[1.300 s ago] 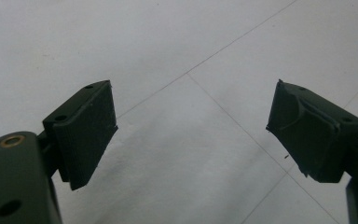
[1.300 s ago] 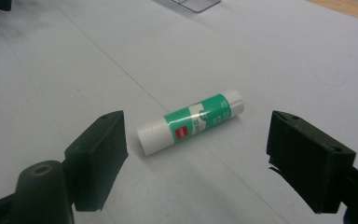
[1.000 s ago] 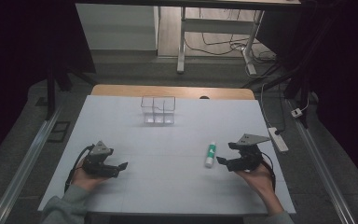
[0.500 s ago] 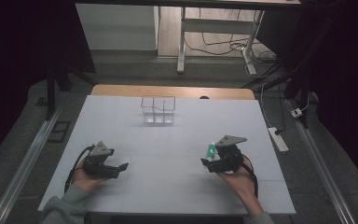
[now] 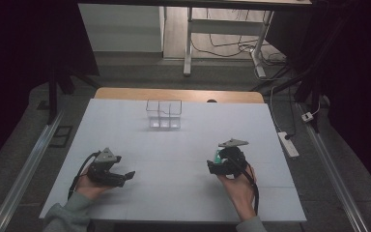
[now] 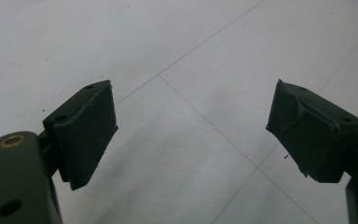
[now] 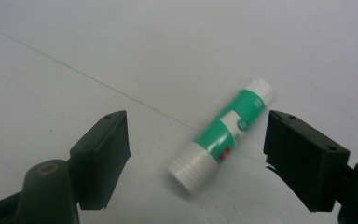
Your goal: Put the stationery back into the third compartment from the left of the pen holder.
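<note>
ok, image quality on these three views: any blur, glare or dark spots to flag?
High view: the white table is evenly lit, the room around it falls to near black, and the clear box is faint against the white. Right gripper view: the glue stick is smeared by motion blur, while the right tool looks sharper. Left gripper view: the left tool is dark but crisp, with soft shadows beneath and no glare.

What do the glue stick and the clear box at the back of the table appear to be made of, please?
The glue stick looks like smooth plastic: a white body with ribbed end and a glossy green printed label. The clear box seems to be transparent acrylic or similar hard plastic, possibly glass; the table shows through its thin, straight-edged walls and dividers.
</note>
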The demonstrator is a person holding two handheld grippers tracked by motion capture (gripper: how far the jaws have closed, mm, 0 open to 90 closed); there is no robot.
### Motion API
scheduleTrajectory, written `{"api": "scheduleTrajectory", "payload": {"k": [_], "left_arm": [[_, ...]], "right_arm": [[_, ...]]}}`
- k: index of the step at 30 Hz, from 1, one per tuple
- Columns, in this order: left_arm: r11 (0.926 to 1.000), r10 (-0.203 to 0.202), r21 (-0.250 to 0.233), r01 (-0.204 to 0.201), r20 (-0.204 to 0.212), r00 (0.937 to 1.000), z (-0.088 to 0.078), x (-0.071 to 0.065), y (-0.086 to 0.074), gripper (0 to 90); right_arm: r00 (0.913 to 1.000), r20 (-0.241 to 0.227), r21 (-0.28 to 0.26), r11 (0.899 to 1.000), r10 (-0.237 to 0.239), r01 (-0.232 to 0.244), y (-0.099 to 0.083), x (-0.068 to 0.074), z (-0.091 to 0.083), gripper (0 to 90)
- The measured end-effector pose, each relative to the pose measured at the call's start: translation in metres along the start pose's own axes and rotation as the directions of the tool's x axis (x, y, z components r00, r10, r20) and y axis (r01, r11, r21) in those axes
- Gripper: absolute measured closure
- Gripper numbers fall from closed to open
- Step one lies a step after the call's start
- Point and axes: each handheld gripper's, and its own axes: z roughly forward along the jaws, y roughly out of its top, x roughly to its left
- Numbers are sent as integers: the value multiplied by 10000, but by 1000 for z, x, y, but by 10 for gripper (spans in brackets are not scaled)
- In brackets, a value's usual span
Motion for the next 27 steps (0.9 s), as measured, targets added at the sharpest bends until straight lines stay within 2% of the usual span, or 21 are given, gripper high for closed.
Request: {"api": "scheduleTrajectory", "payload": {"k": [2, 4, 5, 6, 10, 11, 12, 13, 17, 20, 24, 27], "left_arm": [[10000, -26, -42, 26, 71, 10000, 0, -1, 0, 155], [10000, -51, -53, 52, 103, 9999, -1, 0, 0, 156], [10000, -51, -53, 52, 103, 9999, -1, 0, 0, 157], [9999, -110, -69, 110, 104, 9999, 0, 1, 1, 158], [9999, -147, -75, 148, 80, 9999, 0, 2, 1, 159], [9998, -153, -116, 154, 89, 9998, 0, 2, 1, 163], [9998, -149, -131, 150, 93, 9998, -1, 2, 1, 164], [9998, -136, -142, 137, 93, 9999, -1, 2, 1, 165], [9999, -89, -138, 91, 159, 9998, -2, 1, 1, 165], [9999, -138, -65, 139, 164, 9998, 0, 2, 1, 165], [9999, -124, -37, 125, 183, 9998, 1, 2, 1, 167], [9998, -167, -95, 168, 193, 9997, 1, 3, 1, 168]], "right_arm": [[9999, 115, 26, 9999, 104, -105, -1, -1, 0, 220], [9980, 334, 90, 9985, 544, -547, -2, -7, 0, 222], [9980, 334, 90, 9985, 544, -547, -2, -7, 0, 222], [9954, 338, 201, 9957, 901, -909, -2, -9, 3, 223], [9929, 494, 452, 9928, 1084, -1107, 0, -11, 10, 224], [9889, 629, 599, 9886, 1344, -1381, 2, -11, 12, 234], [9889, 629, 599, 9886, 1344, -1381, 2, -11, 12, 234], [9846, 807, 714, 9843, 1553, -1611, 3, -12, 14, 248], [9784, 1120, 1007, 9775, 1739, -1852, 4, -9, 20, 275], [9786, 1140, 1113, 9766, 1713, -1839, 5, -6, 22, 292], [9780, 1236, 1180, 9761, 1681, -1826, 8, -3, 23, 383], [9777, 1270, 1358, 9735, 1671, -1840, 9, 0, 25, 407]]}}
